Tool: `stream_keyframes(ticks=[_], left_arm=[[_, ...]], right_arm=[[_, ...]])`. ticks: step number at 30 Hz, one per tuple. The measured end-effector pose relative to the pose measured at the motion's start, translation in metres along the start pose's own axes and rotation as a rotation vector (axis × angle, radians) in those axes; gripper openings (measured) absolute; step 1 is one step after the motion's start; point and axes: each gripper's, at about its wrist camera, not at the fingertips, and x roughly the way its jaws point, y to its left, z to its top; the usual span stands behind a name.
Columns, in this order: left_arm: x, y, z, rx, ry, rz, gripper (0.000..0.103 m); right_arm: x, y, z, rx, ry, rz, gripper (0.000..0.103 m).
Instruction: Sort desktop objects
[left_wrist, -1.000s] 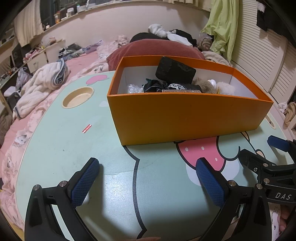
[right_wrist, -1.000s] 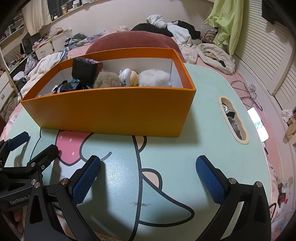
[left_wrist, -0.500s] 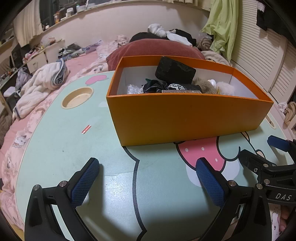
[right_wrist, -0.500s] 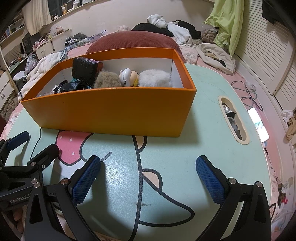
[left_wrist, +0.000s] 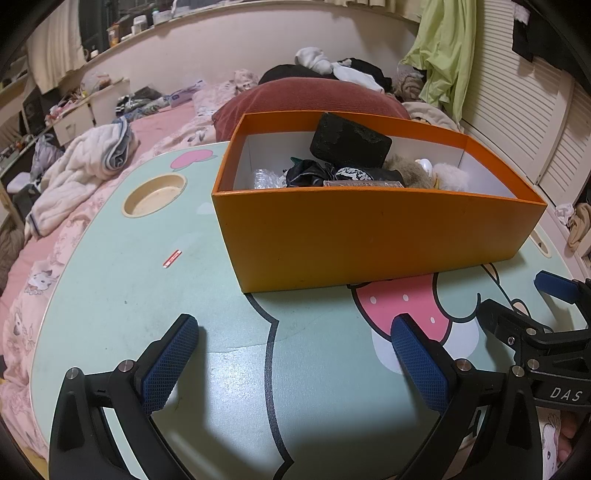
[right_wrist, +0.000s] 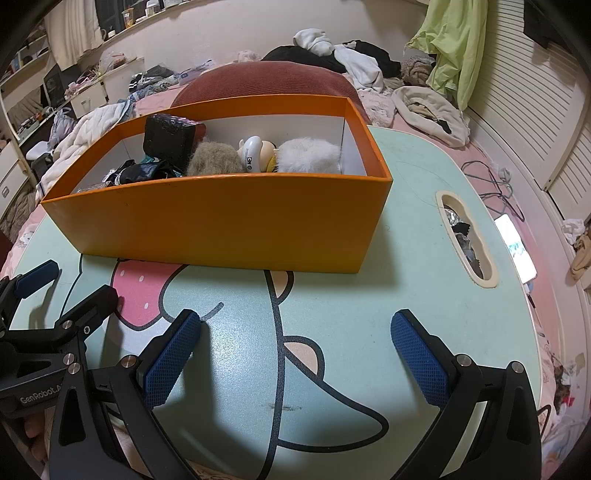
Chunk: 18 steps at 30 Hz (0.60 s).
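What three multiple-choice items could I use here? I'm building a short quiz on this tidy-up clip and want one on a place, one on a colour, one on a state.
1. Where is the black block?
A. In the round cup recess
B. In the box, leaning at its far wall
C. On the bare table beside the box

2. What colour is the box outside?
A. Orange
B. Green
C. White

3. How do the jaws of the left gripper and right gripper stand?
A. Both shut on something
B. Left open, right shut
C. Both open and empty

Answers:
1. B: the block sticks up above the rim among the fluffy balls and other items inside.
2. A: all outer walls are orange; only the lining is white.
3. C: each wrist view shows wide-spread blue pads with only the table between them.
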Motion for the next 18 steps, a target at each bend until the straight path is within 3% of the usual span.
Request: stream_keyframes(ticks=[18], left_arm=[[0.0002, -0.0003, -0.0004, 0.000, 0.000, 0.000, 0.103]], right_arm=[[-0.0006, 0.0023, 0.0003, -0.002, -0.002, 0.001, 0.102]])
